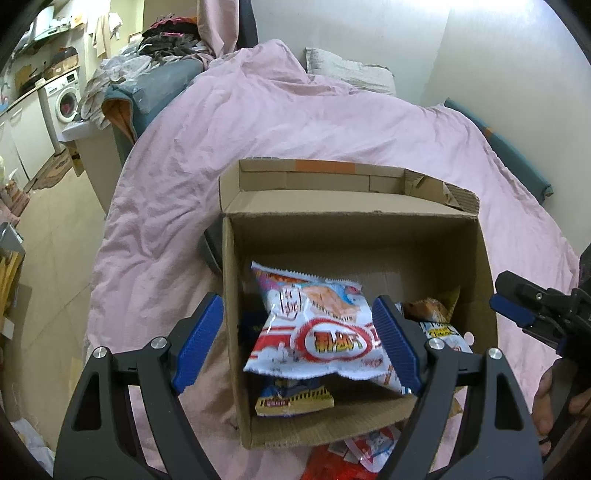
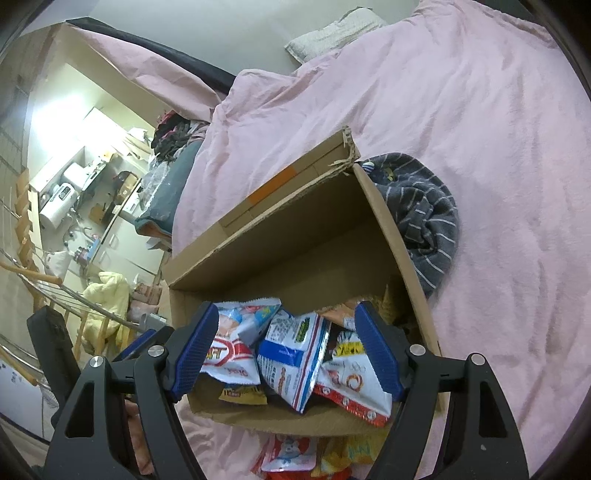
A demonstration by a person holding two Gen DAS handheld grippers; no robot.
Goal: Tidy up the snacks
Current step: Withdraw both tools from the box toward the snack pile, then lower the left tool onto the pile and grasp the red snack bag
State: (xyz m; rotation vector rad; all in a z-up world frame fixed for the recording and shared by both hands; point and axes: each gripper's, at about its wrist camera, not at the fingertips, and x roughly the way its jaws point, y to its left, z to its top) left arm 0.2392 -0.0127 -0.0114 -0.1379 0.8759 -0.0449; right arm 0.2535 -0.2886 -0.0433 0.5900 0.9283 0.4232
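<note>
While tongs (image 1: 299, 343) gape, snacks (image 1: 314, 332) boxed

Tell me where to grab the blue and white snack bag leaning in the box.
Pinch the blue and white bag across its crimped top edge, coming down from above through the open box. It stands tilted between the neighboring bags, so only that thin upper seam is free.

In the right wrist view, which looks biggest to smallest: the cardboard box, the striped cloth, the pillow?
1. Cardboard box, by far the largest.
2. Striped cloth.
3. Pillow, which looks smallest, but it lies farthest away, so its true size is unsure.
</note>
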